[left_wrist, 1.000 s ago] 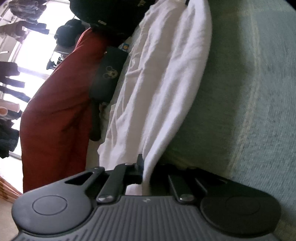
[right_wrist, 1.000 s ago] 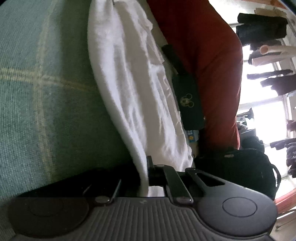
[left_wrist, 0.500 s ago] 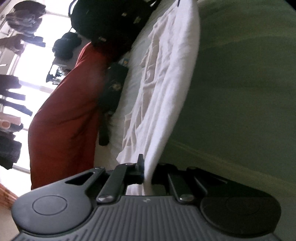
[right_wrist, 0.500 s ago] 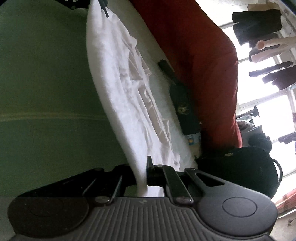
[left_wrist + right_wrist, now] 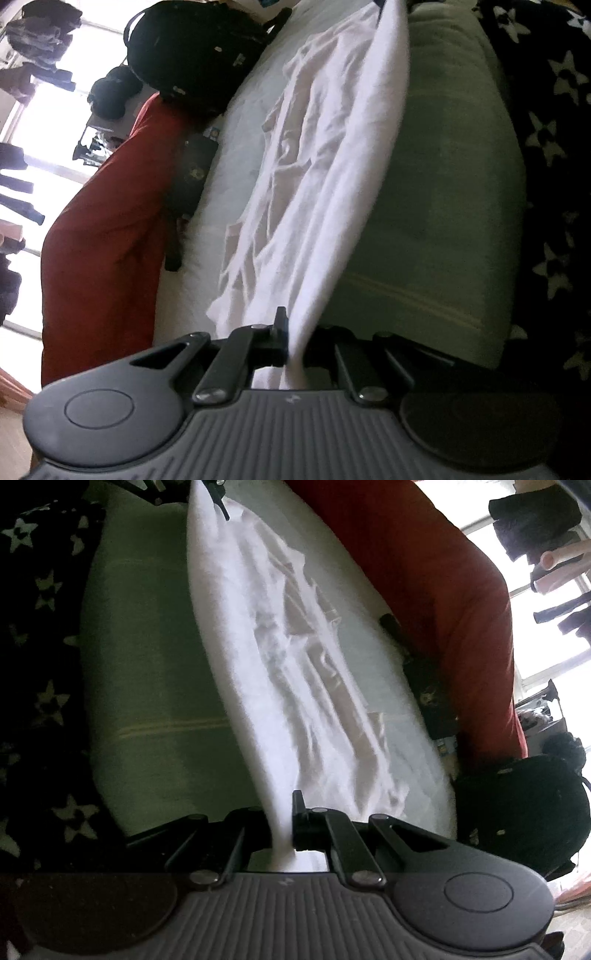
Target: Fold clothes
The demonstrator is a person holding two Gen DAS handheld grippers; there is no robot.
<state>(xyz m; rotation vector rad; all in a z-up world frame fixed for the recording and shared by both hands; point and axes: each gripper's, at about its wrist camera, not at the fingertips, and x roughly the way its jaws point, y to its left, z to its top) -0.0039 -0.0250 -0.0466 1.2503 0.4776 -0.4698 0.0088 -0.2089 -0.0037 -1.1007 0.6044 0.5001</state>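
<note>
A white, wrinkled garment (image 5: 325,173) hangs stretched in a long band above the green bed cover (image 5: 443,206), one end pinched in each gripper, its creased lower part trailing onto the white sheet (image 5: 373,635).

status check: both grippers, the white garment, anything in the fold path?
Left gripper and right gripper both shut on the white garment's edge. Edge taut between them, rest draped on the green blanket. Fold path unobstructed; black backpack sits off to the side.
</note>
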